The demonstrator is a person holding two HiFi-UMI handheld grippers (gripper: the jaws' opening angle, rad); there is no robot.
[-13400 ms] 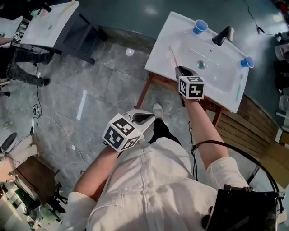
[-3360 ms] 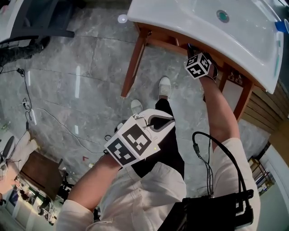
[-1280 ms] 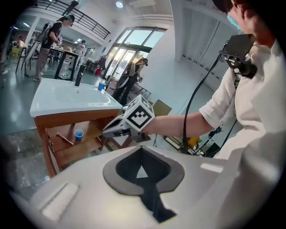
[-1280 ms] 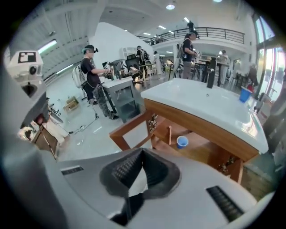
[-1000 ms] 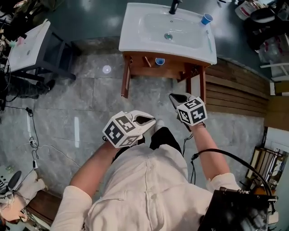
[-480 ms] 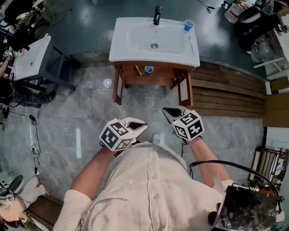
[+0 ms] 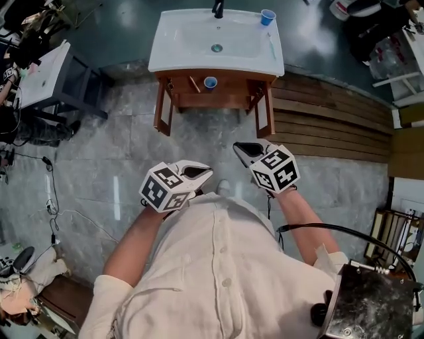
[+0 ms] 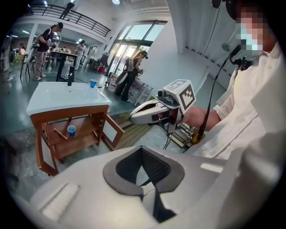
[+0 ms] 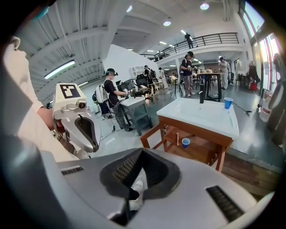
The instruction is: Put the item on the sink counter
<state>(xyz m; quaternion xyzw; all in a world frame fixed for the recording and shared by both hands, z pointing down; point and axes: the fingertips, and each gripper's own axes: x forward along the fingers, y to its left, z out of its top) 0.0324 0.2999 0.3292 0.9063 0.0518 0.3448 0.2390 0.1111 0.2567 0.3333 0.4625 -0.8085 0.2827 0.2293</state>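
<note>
Left claw (image 7: 207,173) and right claw (image 7: 238,147): both shut, empty, well short of the far sink tabletop (image 7: 165,59). Blue cup (image 7: 211,82) on the shelf (image 7: 232,91) beneath; fetch step judged pending: approach, open one claw round it.

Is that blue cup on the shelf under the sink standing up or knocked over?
Upright: the blue cup stands on its base, mouth up, on the wooden shelf.

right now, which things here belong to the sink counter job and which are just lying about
Job, likely:
sink counter
blue cup on its lower shelf
stick beside it

Lying about:
second blue cup, already on the counter
white side table
</note>
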